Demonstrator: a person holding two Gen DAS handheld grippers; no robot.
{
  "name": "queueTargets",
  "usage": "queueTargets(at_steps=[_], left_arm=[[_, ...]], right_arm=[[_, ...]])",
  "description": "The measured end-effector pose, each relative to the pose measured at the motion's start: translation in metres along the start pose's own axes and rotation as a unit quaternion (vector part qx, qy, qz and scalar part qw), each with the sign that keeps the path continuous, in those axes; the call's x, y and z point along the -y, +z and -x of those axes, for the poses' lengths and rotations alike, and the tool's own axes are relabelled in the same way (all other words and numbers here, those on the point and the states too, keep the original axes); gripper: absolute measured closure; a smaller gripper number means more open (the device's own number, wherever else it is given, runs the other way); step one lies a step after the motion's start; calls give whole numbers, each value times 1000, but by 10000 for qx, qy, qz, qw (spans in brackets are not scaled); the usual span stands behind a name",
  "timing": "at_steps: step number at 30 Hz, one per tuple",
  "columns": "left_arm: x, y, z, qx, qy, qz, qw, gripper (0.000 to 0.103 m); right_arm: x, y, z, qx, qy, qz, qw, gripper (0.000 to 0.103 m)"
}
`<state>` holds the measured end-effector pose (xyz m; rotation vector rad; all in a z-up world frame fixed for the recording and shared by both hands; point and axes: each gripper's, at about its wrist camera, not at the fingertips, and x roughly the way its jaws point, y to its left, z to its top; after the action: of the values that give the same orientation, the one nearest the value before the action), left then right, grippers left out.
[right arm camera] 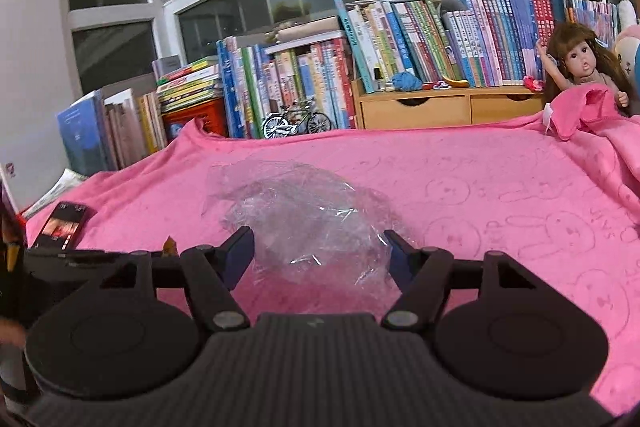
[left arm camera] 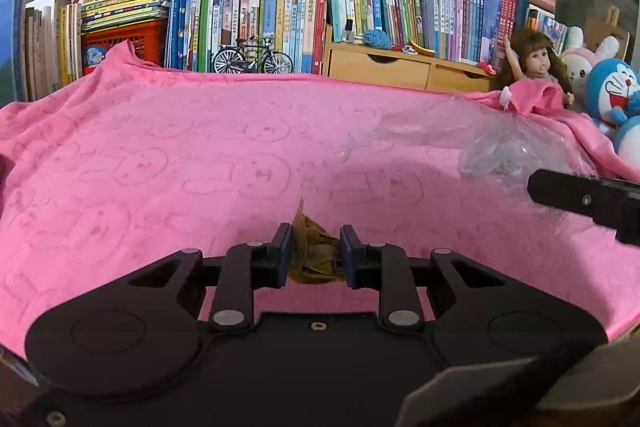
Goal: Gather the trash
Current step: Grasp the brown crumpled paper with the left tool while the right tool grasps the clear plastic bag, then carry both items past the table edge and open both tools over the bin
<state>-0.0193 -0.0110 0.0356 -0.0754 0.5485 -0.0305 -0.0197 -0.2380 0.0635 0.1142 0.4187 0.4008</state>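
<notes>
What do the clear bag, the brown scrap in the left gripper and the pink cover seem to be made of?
Clear bag: thin plastic film, glossy, crinkled, see-through.
Brown scrap in the left gripper: probably dry leaves or crumpled paper, matt and creased.
Pink cover: soft cloth, likely fleece, matt, with embossed figures.

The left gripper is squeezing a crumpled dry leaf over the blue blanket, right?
Not quite: the blanket is pink, not blue. The left wrist view shows the left gripper shut on the crumpled dry leaf above that pink cloth.
</notes>
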Motion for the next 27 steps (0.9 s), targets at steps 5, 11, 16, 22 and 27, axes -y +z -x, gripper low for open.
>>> queueTargets(at_steps=[5, 11, 16, 22, 27], left_arm=[[-3, -17, 19, -38, -33, 29, 10000, 79], [-8, -39, 40, -153, -95, 131, 9998, 79], [-14, -55, 53, -269, -118, 247, 9993, 79], [-20, -74, 66, -448, -100, 257, 9986, 79], [-22, -90, 68, -668, -119, 225, 9974, 79]], right_arm=[[-13, -19, 14, -83, 73, 77, 9999, 31], [-27, -42, 31, -185, 145, 173, 9996, 31], [-40, -60, 46, -253, 161, 306, 9991, 31], [-55, -80, 64, -334, 208, 427, 9983, 31], [-64, -92, 77, -398, 273, 504, 9976, 31]])
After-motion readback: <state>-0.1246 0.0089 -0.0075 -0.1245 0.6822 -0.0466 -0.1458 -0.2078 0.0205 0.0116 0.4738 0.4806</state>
